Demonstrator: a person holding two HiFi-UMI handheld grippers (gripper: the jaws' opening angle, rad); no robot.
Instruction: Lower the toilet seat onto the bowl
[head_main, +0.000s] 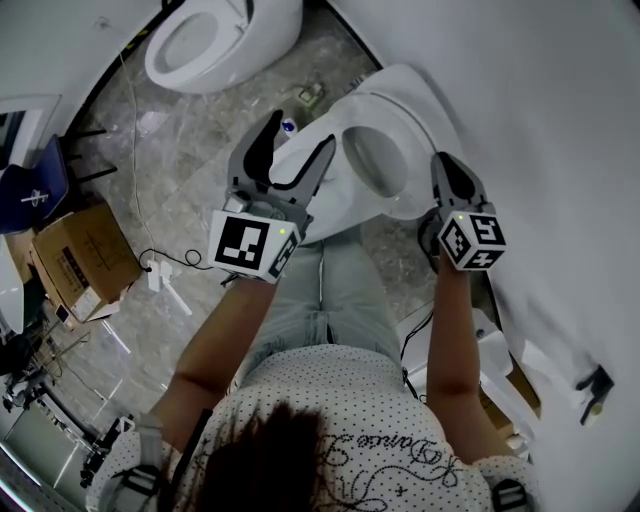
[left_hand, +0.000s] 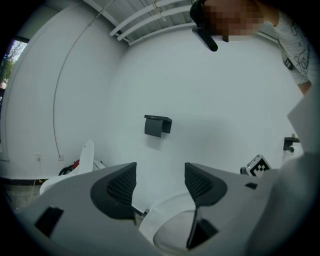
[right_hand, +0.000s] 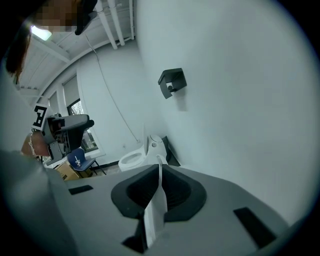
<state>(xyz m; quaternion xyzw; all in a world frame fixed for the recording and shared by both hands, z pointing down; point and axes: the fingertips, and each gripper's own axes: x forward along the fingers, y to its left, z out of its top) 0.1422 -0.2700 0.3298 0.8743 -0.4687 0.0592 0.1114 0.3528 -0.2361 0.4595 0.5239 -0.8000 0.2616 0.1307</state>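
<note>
Head view: person stands over a white toilet next to the wall (head_main: 560, 140), w/ the toilet seat (head_main: 415, 140) raised and tilted, its ring opening facing the camera. Right gripper (head_main: 440, 162) sits at the seat's right-hand rim, fingers together on the rim. Left gripper (head_main: 300, 130) hangs over the toilet's left side, fingers spread wide, nothing btwn them. A 2nd toilet (head_main: 215, 40) stands at top left on the marbled floor (head_main: 200, 160), well apart, and a cardboard box (head_main: 75, 260) lies at far left. Left gripper view: left gripper (left_hand: 160, 182) has both pads well apart w/ only bare wall seen btwn them; the seat's white ring (left_hand: 165, 215) curves below the pads, not touched by either. A black paper holder (left_hand: 157, 125) is fixed on the wall above, and the 2nd toilet (left_hand: 86, 159) shows at left w/ its lid up. Right gripper view: right gripper (right_hand: 159, 185) is clamped on the seat (right_hand: 156, 215), seen edge-on as a thin white upright slab pinched btwn the two dark pads. Beyond it are the 2nd toilet (right_hand: 135, 157), a blue chair (right_hand: 77, 160) at left, and the paper holder (right_hand: 172, 82) high on the wall.
</note>
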